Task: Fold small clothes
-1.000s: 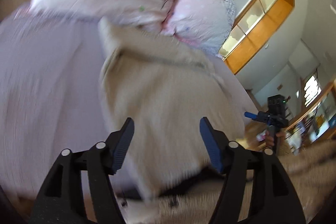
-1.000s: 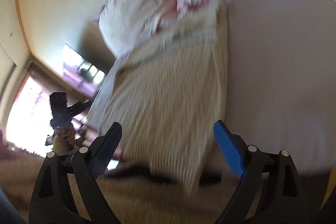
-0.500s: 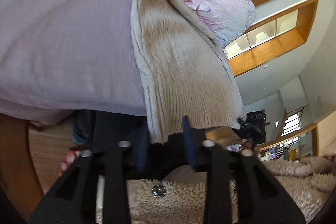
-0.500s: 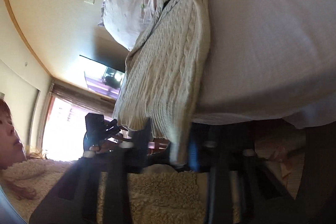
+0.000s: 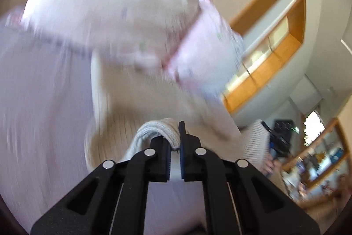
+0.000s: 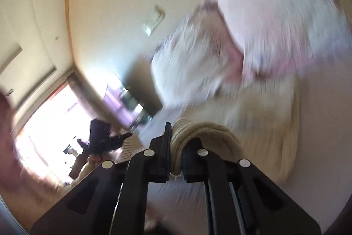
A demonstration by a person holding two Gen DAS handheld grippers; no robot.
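Both views motion-blurred.

Left wrist view, left to right: pale lilac bed sheet (image 5: pixel 39 102) fills the left side. Cream knit sweater (image 5: pixel 136 98) lies spread on the bed, far end tucked under the pillows (image 5: pixel 123 14), which are white and pink with small floral print. Left gripper (image 5: pixel 175 144) at bottom centre, jaws clenched on a bunched fold of the sweater hem; knit bulges up out of the jaws and curls over to the left. Further right, another strip of ribbed hem is lifted off the bed, with the right gripper (image 5: pixel 278 138) showing at that edge, blurred. Wooden-framed interior window (image 5: pixel 270 63) and shelving beyond, far right.

Right wrist view, left to right: bright window (image 6: pixel 46 131) at lower left, left gripper (image 6: pixel 105 138) seen as a dark blur next to it with cream knit at its tip. Light switch plate (image 6: pixel 154 20) on the beige wall. Right gripper (image 6: pixel 176 147) at bottom centre, jaws clamped tight on a thick roll of sweater (image 6: pixel 264 116) hem, knit arching over the right finger. Rest of the sweater stretches away on the bed to the pillows (image 6: pixel 253 36) at upper right. Sheet (image 6: pixel 325 147) on the far right.

No containers visible in either view.
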